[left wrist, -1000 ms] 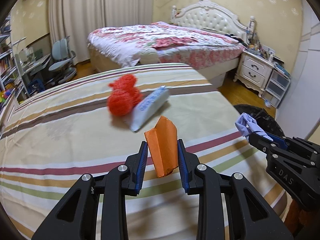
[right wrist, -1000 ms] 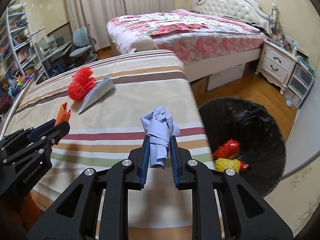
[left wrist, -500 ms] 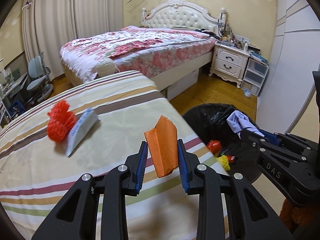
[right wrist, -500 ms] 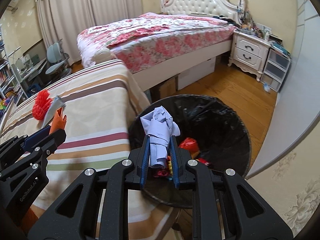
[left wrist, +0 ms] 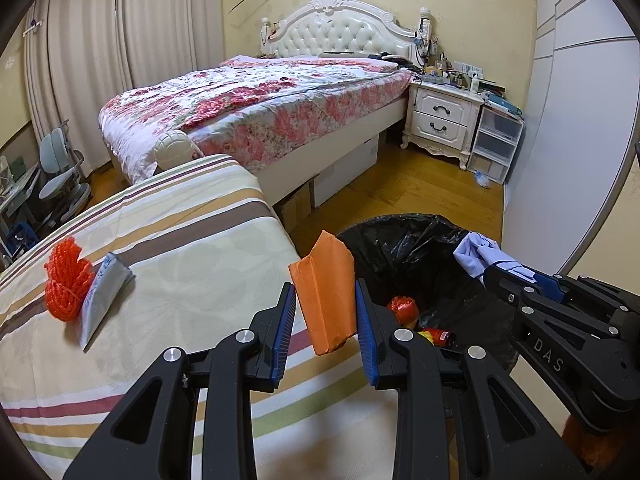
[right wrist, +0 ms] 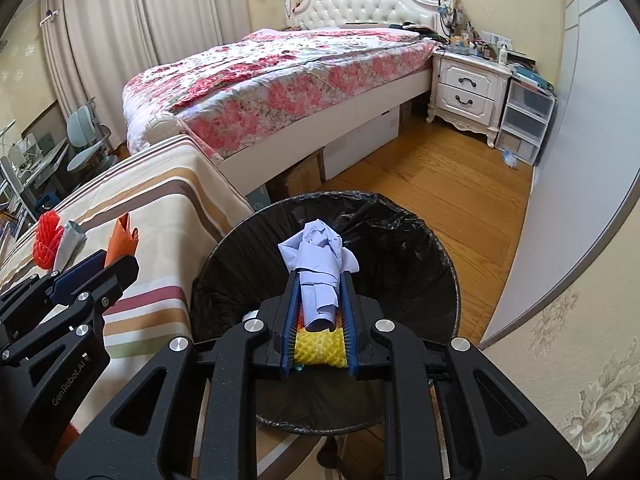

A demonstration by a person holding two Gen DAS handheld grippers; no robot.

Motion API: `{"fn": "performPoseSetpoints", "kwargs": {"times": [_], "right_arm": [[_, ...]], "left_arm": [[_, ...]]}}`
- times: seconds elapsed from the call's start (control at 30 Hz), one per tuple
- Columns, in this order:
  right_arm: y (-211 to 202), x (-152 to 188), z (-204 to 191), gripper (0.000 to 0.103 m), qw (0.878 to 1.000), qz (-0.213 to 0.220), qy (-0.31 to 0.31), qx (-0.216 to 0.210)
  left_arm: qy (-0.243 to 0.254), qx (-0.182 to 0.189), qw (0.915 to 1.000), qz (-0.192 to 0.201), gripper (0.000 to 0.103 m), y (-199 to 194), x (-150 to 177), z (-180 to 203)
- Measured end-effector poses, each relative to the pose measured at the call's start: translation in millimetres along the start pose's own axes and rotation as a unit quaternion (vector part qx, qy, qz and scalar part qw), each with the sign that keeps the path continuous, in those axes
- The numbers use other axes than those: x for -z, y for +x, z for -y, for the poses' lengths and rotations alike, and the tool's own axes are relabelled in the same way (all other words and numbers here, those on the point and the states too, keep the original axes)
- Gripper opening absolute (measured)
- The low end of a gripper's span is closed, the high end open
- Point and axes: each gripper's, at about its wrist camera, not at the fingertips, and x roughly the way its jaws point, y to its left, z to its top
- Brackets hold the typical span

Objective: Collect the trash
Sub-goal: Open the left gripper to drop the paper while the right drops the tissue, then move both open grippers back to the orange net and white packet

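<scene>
- Hanging right over the black-lined trash bin (right wrist: 400,248), the crumpled pale-blue paper (right wrist: 320,264) is pinched in the right gripper (right wrist: 318,308), jaws squeezed close with the wad sticking up out of the tips.
- Same wad shows in the left wrist view at about 3 o'clock, poking out past the right gripper's tips over the bin's far side.
- The left gripper (left wrist: 325,316) has a folded orange paper (left wrist: 326,292) clamped between its blue pads (left wrist: 285,322), jaws only as wide as the fold, standing upright at the edge of the striped bed cover (left wrist: 180,240), bin rim just to its 3 o'clock.
- Down in the bin: something yellow and netted (right wrist: 320,346) right under the right gripper's jaws, plus a red lump (left wrist: 403,307) and a small red-capped thing, can't tell what exactly.
- On the striped cover at roughly 9 o'clock from the left gripper sit an orange-red mesh bundle (left wrist: 66,284) and a grey-white packet (left wrist: 102,296), touching each other.
- Further back: floral bed (left wrist: 256,104), white nightstand (left wrist: 442,118).
</scene>
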Motion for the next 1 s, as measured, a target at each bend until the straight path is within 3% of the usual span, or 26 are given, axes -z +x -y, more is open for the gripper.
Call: {"fn": "performPoseSetpoints", "kwargs": {"times": [0.53, 0.6, 0.67, 0.8, 0.87, 1.0], "right_arm": [[22, -5, 21, 0.020, 0.999, -0.015, 0.027, 0.008], [25, -4, 22, 0.025, 0.999, -0.019, 0.029, 0.006], [25, -4, 23, 0.034, 0.999, -0.017, 0.030, 0.011], [25, -2, 26, 0.036, 0.999, -0.018, 0.034, 0.016], [25, -2, 26, 0.042, 0.999, -0.017, 0.036, 0.019], [22, -1, 23, 0.047, 0.999, -0.015, 0.036, 0.019]], "left_arm": [[0.014, 0.003, 0.9998, -0.017, 0.032, 25, -8, 21], [0.011, 0.003, 0.9997, -0.022, 0.037, 27, -7, 20], [0.008, 0.000, 0.9997, -0.021, 0.053, 26, -6, 18], [0.004, -0.005, 0.9997, -0.023, 0.061, 24, -4, 15], [-0.001, -0.008, 0.9997, -0.021, 0.067, 22, -3, 12], [-0.006, -0.020, 0.9996, -0.019, 0.071, 17, -1, 2]]}}
